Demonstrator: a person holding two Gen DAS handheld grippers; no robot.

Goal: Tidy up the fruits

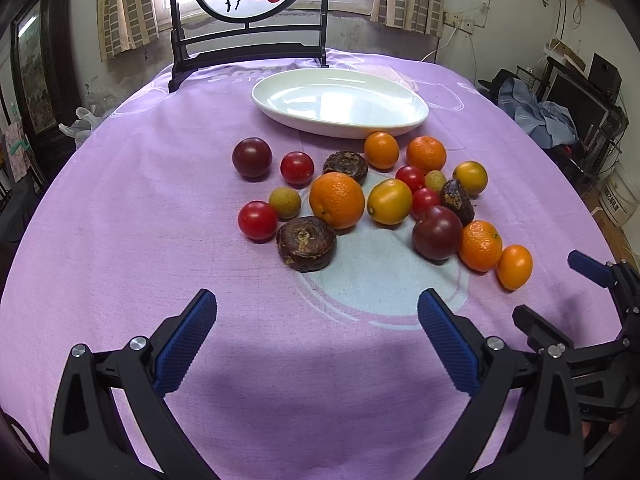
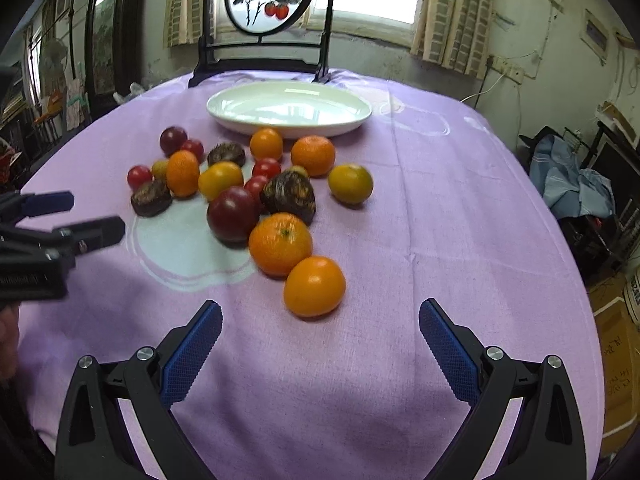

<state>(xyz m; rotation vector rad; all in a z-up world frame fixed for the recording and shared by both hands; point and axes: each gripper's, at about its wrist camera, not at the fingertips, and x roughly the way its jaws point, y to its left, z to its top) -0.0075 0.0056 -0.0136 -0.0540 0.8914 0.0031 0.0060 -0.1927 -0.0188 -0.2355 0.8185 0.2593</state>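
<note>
Left gripper [image 1: 316, 328] fingers wide, right gripper [image 2: 320, 336] fingers wide, fruits [image 1: 337, 205] ahead, white plate [image 1: 340, 100] beyond

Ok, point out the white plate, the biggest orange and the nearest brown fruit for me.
white plate [image 1: 280, 98], left wrist view, near-left rim.
biggest orange [image 1: 337, 200], left wrist view, middle of its peel.
nearest brown fruit [image 1: 306, 243], left wrist view, its top face.
</note>
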